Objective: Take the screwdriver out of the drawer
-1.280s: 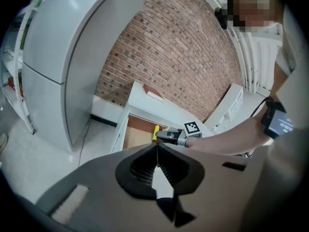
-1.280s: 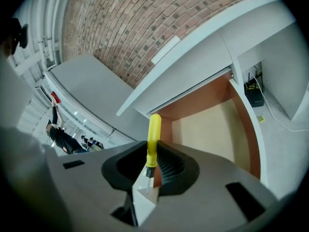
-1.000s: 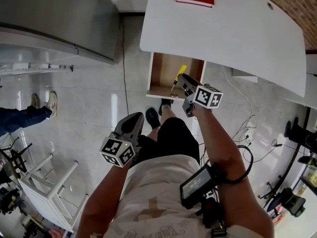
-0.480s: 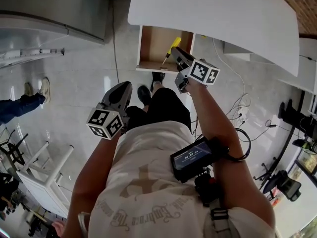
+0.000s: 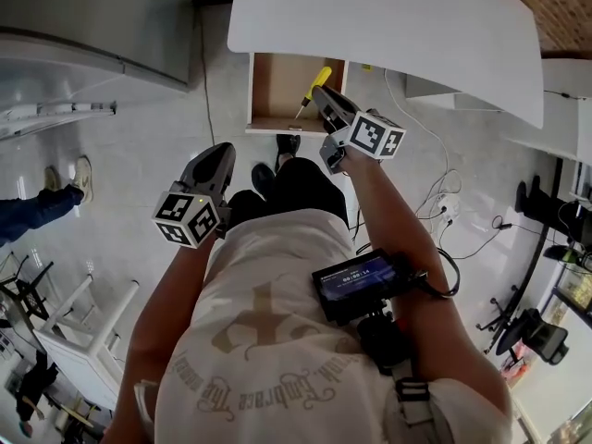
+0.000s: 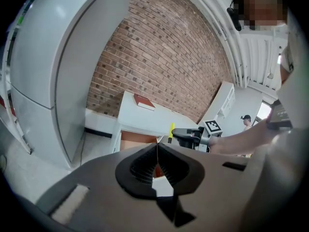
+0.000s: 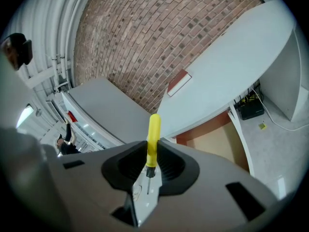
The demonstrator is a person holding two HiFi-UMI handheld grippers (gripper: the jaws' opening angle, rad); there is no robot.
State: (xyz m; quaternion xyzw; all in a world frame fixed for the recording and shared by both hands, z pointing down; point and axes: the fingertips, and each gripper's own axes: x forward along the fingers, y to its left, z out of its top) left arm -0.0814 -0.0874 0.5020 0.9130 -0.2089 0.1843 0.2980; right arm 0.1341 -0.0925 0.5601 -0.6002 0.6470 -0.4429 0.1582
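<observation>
My right claw (image 5: 321, 97) grips the screwdriver (image 7: 153, 134) above the open drawer (image 5: 270, 86), my left claw (image 5: 220, 153) clenched empty; only carrying it clear seems left.

A white table (image 5: 388, 26), its drawer (image 5: 277, 95) open, bears 1 red book (image 6: 144, 101).

Nothing reads in full. The beige T-shirt (image 5: 268, 377) bears ornate curved lettering, illegible. The black arm-strapped screen device (image 5: 359, 282) shows digits too small to read. The left gripper (image 5: 220, 153) and right gripper (image 5: 324, 97) carry square coded markers.
</observation>
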